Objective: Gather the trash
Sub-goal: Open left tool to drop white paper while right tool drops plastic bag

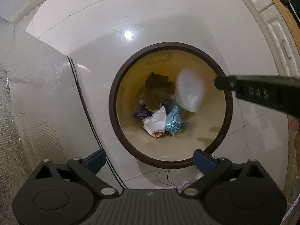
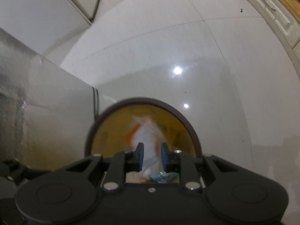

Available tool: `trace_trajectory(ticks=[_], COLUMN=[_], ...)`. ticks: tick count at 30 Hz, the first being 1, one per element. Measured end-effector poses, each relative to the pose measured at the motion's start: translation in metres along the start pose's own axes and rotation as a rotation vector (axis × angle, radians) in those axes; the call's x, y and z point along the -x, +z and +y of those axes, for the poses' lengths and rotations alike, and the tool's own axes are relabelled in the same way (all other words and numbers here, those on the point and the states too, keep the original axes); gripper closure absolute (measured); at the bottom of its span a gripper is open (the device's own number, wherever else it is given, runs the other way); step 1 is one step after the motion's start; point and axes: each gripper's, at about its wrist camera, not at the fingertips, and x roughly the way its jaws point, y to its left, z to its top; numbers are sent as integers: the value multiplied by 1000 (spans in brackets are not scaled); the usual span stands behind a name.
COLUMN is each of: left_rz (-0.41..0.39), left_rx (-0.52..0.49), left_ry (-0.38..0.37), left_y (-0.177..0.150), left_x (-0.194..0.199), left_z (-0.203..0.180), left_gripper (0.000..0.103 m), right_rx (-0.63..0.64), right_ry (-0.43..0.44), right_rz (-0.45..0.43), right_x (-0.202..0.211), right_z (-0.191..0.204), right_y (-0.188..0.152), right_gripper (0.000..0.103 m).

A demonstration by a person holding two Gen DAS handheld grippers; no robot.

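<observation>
A round trash bin (image 1: 112, 101) with a dark brown rim and yellow inside stands on the floor; it also shows in the right wrist view (image 2: 189, 125). Inside lie a white wrapper (image 1: 155, 121), a light blue wrapper (image 1: 175, 121), a dark blue wrapper (image 1: 140, 112) and brown paper (image 1: 157, 90). A blurred white wrapper (image 1: 190, 91) is in the air over the bin, just off my right gripper's tip (image 1: 219, 83). In the right wrist view it (image 2: 148, 133) sits blurred between my right gripper's (image 2: 152, 156) blue pads, jaws slightly apart. My left gripper (image 1: 150, 162) is open and empty above the bin's near rim.
A silver foil-covered surface (image 1: 28, 93) rises on the left with a black cable (image 1: 82, 101) along its edge. White cabinets (image 1: 271, 18) with a wooden top curve along the right. A white appliance (image 2: 56, 5) stands at the far left. Glossy white floor tiles (image 1: 131, 18) surround the bin.
</observation>
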Motion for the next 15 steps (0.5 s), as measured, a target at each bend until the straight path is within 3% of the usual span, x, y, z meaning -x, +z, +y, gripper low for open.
trace_trajectory(ticks=[6,15], left_rz=[-12,-34], left_rx=[10,21], left_ry=[-3,3], left_y=[0,-5], left_x=[3,16], left_z=[1,-1], left_gripper=[2,0], right_rx=[78,114], right_ry=[-76,-84], right_rz=[72,97], right_x=[-6,2], right_z=[4,4], right_y=[-5,-9], right_gripper=[83,78])
